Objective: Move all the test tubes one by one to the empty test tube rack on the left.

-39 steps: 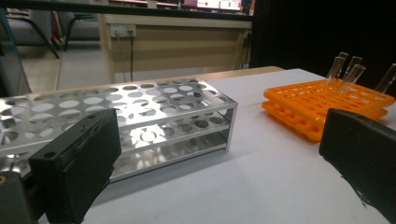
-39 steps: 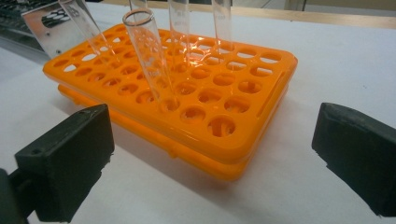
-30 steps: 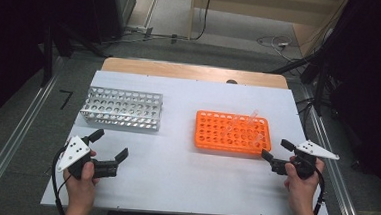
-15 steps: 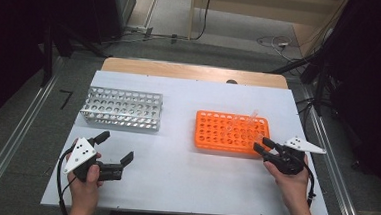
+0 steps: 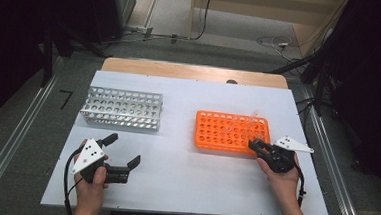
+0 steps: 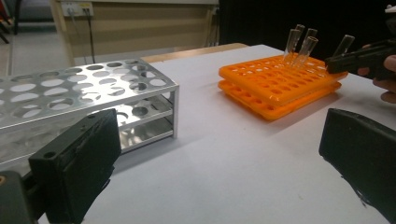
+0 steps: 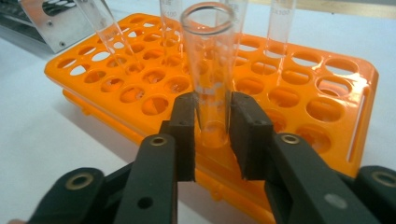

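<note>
Table [image 5: 183,187], white-topped, seen from above the near edge. Near the left near corner: left gripper [image 5: 123,151], held in a hand [image 5: 93,181], jaws spread wide with bare table between them, touching nothing. From the left gripper view, both black jaws standing far apart, one low at the left, the other at the right edge. Farther back, toward the left far part of the table: metal rack [image 5: 122,108], silvery, rows of round holes, lying parallel to the far edge, well apart from the left gripper. No tubes visible in its holes.

Right of centre: orange rack [image 5: 222,132], low and flat, many round holes, well apart from the metal rack. Several clear glass tubes standing tilted in its far right part, seen in the left gripper view [image 6: 301,44].

At the near right corner of the orange rack: right gripper [image 5: 256,145], held in a hand [image 5: 283,181], reaching in over the rack's near edge from the right. Jaws just closed in, now narrow and pressed on both sides of a test tube [image 7: 212,88]. Tube clear, open-mouthed, roughly upright, its lower end sitting in a hole of the rack's near row, pads clamping its lower half. Other tubes behind it in the right gripper view [image 7: 280,23], apart from the jaws.
</note>
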